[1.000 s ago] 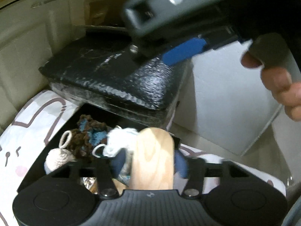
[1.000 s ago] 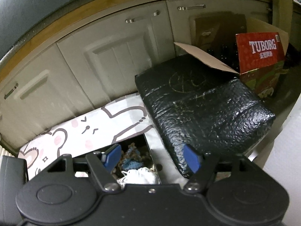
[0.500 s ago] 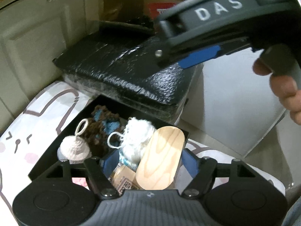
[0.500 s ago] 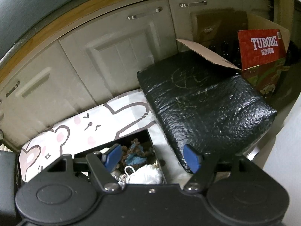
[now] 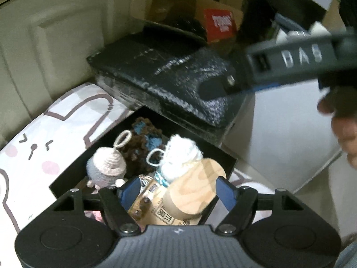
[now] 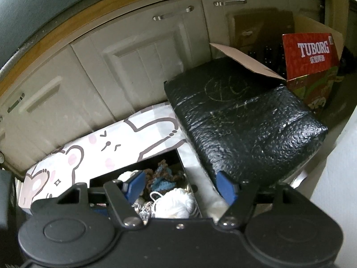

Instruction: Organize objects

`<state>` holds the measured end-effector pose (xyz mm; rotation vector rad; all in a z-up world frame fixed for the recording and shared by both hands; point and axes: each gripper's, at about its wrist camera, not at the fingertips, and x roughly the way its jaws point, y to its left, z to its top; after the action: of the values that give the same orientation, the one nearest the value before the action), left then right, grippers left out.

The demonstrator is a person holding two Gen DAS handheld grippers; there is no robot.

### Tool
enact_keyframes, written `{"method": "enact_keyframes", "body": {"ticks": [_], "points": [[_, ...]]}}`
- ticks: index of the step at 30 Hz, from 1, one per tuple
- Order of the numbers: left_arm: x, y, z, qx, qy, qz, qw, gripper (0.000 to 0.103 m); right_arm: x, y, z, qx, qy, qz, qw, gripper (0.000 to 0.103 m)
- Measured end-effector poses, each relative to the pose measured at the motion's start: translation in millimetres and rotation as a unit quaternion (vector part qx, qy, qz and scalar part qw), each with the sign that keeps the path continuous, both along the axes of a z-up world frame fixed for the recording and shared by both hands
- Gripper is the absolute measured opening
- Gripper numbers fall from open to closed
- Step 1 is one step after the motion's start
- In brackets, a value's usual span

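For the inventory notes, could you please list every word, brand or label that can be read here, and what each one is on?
"TUBORG": white letters on the red carton behind the black foam box.
"DAS": on the right gripper, as the left wrist view shows it.
Small characters under "TUBORG": too small to read.
Print on the brown paper packet in the black bin: too blurred to read.

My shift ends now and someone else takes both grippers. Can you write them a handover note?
Left gripper: open over the open black box. The pale oval wooden piece lies between its jaws, not clamped.
Right gripper: open and empty, above the same box.
Done: the wooden piece, white yarn ball, brown-and-blue crochet piece and grey-beige crochet doll are in the box.
Left: no loose items show outside it, so look around.
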<state>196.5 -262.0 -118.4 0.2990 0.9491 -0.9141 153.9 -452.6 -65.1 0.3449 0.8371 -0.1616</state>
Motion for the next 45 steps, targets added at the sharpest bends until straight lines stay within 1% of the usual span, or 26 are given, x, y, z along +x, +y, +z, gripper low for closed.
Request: {"method": "enact_keyframes", "body": {"ticks": [3,6,10,12,13,16,19,22,24,28,31,34,36,38,40,42,45], "points": [[4,6,5,-0.001,0.002,0.022,0.9998,0.075,-1,0,0,-0.001,0.001,0.001,1.000,0.072],[8,12,8,0.022,0.006,0.042,0.9989,0.075,-1,1,0,-0.002,0.003,0.001,1.000,0.072],[12,25,11,0.061,-0.007,0.064,0.9961,0.075,-1,1,0,-0.002,0.003,-0.001,1.000,0.072],[14,32,9,0.073,-0.007,0.078,0.9943,0.075,-1,0,0,-0.001,0.003,-0.002,1.000,0.072],[15,33,7,0.077,-0.006,0.082,0.9937,0.075,-1,0,0,-0.001,0.004,-0.003,1.000,0.072],[12,27,-1,0.083,-0.002,0.071,0.9940,0.075,0,1,-1,-0.001,0.004,-0.002,1.000,0.072],[6,14,-9,0.081,-0.002,0.059,0.9950,0.075,1,2,-1,-0.002,0.004,0.002,1.000,0.072],[3,3,-16,0.076,0.000,0.067,0.9948,0.075,0,2,-1,-0.003,0.006,0.003,1.000,0.072],[2,2,-16,0.076,-0.002,0.072,0.9945,0.075,0,2,-2,-0.004,0.008,0.003,1.000,0.072],[3,10,-9,0.058,0.012,0.092,0.9940,0.075,0,3,-2,-0.005,0.012,0.008,1.000,0.072],[4,18,0,0.051,0.018,0.110,0.9924,0.075,-2,5,-1,-0.005,0.014,0.016,1.000,0.071],[2,27,12,0.045,0.016,0.126,0.9908,0.076,-5,8,3,-0.008,0.008,0.020,1.000,0.071],[0,35,21,0.038,0.013,0.141,0.9892,0.080,-9,10,7,-0.006,0.001,0.022,1.000,0.071],[-4,44,31,0.032,0.009,0.158,0.9869,0.081,-12,13,12,-0.005,-0.003,0.028,1.000,0.071],[-8,54,41,0.028,0.006,0.174,0.9843,0.084,-17,18,18,-0.013,-0.006,0.034,0.999,0.071],[-13,64,52,0.024,0.000,0.188,0.9819,0.089,-22,24,26,-0.025,-0.011,0.041,0.999,0.073],[-23,77,68,0.018,-0.009,0.202,0.9792,0.093,-31,32,37,-0.032,-0.020,0.047,0.998,0.074]]}}
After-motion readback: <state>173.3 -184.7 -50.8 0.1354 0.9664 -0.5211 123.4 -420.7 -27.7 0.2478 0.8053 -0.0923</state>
